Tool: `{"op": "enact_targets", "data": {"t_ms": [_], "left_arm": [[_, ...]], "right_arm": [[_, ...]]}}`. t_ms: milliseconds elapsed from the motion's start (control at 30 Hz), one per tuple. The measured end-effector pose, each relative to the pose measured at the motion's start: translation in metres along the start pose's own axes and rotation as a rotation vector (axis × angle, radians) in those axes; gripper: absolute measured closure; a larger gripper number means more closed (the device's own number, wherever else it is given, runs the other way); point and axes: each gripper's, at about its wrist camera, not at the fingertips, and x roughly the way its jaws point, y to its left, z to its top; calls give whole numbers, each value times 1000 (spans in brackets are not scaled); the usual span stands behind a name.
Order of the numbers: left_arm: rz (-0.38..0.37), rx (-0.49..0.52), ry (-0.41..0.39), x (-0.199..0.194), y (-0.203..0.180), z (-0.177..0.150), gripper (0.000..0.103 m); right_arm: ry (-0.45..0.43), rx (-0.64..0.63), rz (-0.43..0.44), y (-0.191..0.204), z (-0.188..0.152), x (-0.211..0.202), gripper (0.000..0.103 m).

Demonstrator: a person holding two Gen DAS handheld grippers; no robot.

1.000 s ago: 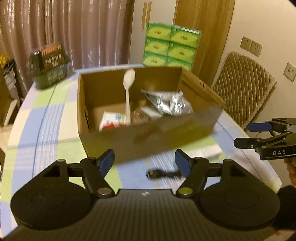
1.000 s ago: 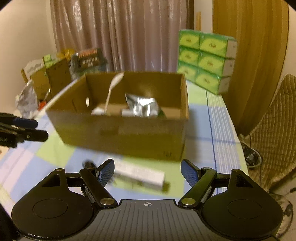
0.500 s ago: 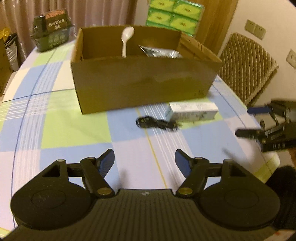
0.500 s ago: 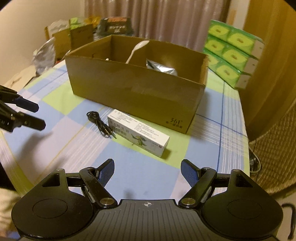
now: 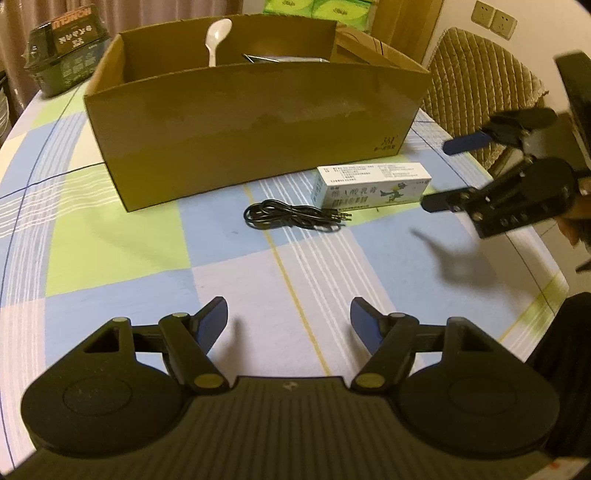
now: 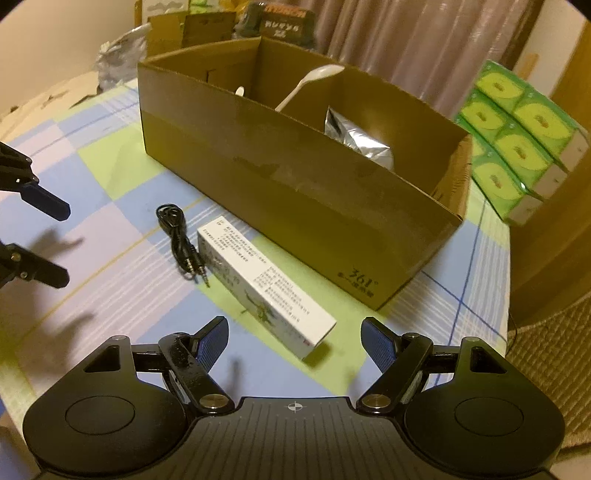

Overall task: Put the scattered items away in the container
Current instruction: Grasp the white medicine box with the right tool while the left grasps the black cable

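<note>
Two spread-fingered tools, right tool [image 6: 293, 338] just short of white carton [image 6: 266, 286]

The tablecloth [image 5: 122, 236] is checked in pale blue, light green, lilac and white, crossed by thin blue, yellow and white lines. The cardboard box [image 5: 251, 129] is plain brown with a small dark logo at its near right corner. A white spoon [image 5: 217, 35] and a silver foil bag [image 6: 356, 138] sit inside. Near it lie a black cable [image 5: 291, 218] and a white carton [image 5: 371, 184] with blue-green print. Far right, the tissue packs [image 6: 517, 144] are bright green.
</note>
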Motion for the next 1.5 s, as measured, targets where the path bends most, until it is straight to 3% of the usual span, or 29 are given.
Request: {"op": "enact_targets", "data": {"t_ms": [567, 600, 667, 933, 1067, 1500], "left_arm": [[-5, -3, 28, 18, 6, -2, 34], [-5, -4, 27, 18, 6, -2, 34], [-7, -7, 27, 17, 7, -2, 34], [-6, -12, 38, 18, 13, -5, 34], [11, -8, 43, 17, 15, -7, 34], [23, -24, 34, 7, 20, -11, 34]], "right_arm": [[38, -103, 63, -4, 28, 49, 28], [37, -103, 70, -3, 30, 50, 31], [48, -95, 96, -3, 32, 52, 49], [72, -54, 131, 5, 33, 50, 80], [81, -50, 136, 19, 33, 42, 80], [77, 26, 271, 66, 13, 8, 80]]}}
